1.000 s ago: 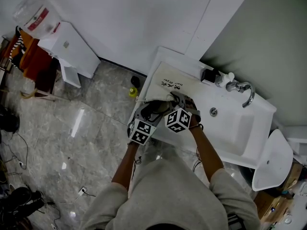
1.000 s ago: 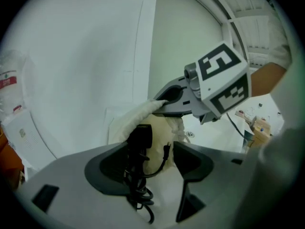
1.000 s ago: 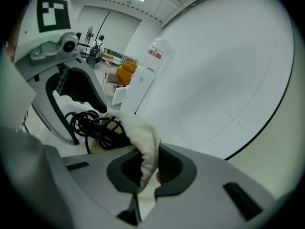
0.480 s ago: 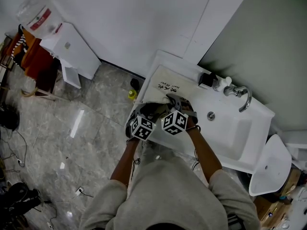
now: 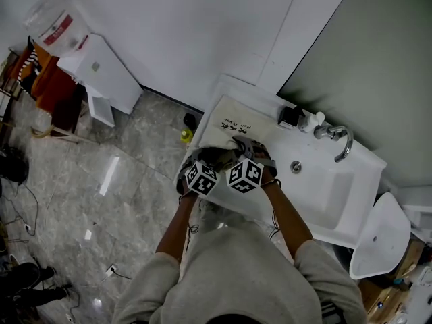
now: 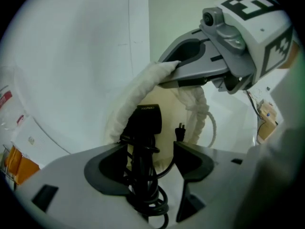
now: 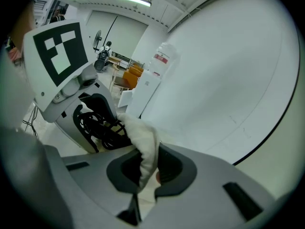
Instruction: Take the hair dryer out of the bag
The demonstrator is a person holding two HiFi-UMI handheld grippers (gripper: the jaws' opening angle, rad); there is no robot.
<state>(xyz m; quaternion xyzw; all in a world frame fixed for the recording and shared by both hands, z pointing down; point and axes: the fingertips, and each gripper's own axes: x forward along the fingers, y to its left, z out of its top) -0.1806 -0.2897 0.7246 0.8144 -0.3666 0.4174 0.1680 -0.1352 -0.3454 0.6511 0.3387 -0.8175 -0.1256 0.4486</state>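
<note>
Fingers (image 7: 177,170) pinching bag (image 7: 146,138), white vanity (image 5: 368,159), marble floor (image 5: 128,187)

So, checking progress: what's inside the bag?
A black dryer, its coiled cord and plug show in the bag's mouth; the bag covers anything deeper.

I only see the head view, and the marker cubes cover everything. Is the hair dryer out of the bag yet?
Observer: Not yet. The left gripper view shows the black hair dryer sitting in the open mouth of the bag.
Operator: Are the left tongs squeezing it?
Observer: No. The left tongs are open around its handle and coiled cord, with a gap on one side.
Operator: What's the other one doing?
Observer: The right tongs are shut on the bag's white rim and hold it up.
</note>
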